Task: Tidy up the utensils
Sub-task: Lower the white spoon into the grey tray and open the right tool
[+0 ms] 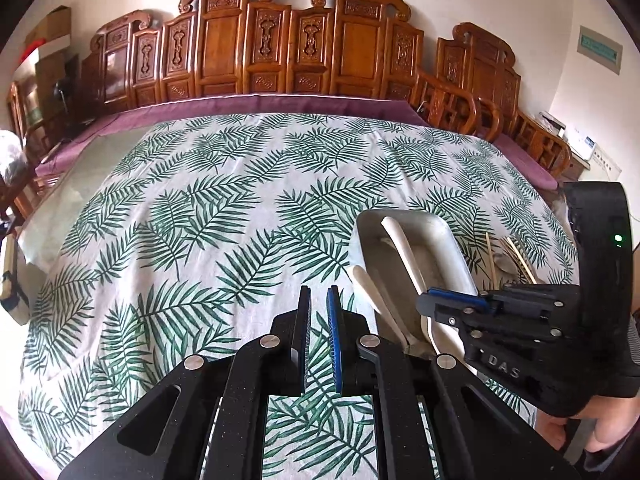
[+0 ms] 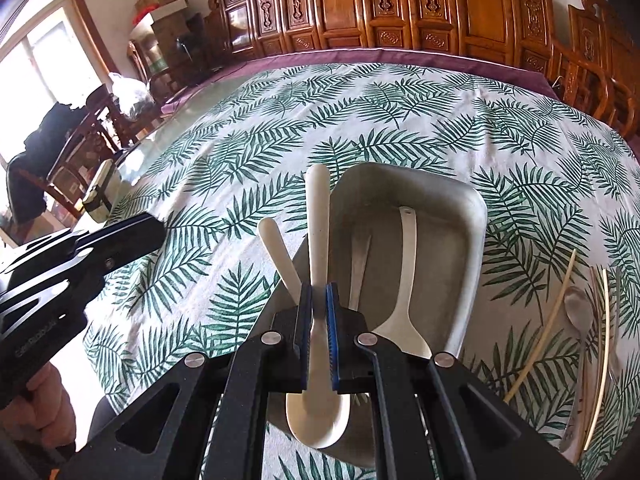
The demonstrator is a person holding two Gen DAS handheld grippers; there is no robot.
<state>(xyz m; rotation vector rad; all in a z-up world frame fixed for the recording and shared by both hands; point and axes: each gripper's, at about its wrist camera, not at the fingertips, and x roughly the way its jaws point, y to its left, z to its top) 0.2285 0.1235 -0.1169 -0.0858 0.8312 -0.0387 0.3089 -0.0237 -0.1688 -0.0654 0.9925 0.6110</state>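
tablecloth (image 2: pixel 248 168): leaf print, covers table
tray (image 2: pixel 472 240): grey metal, holds white ladle (image 2: pixel 404 280) and a metal utensil
right gripper (image 2: pixel 319 344): pinching white spoon (image 2: pixel 318 248) handle at tray's left rim
left gripper (image 1: pixel 319 344): narrow gap, holds nothing, left of tray
chopsticks (image 2: pixel 540 328), metal spoon (image 2: pixel 578 308): on cloth right of tray

Carved wooden panels (image 1: pixel 280 48) line the white wall (image 1: pixel 500 8) behind the surface's far edge. Wooden chairs (image 1: pixel 452 104) stand along its right edge. A bright window (image 2: pixel 36 64) lights the left side.
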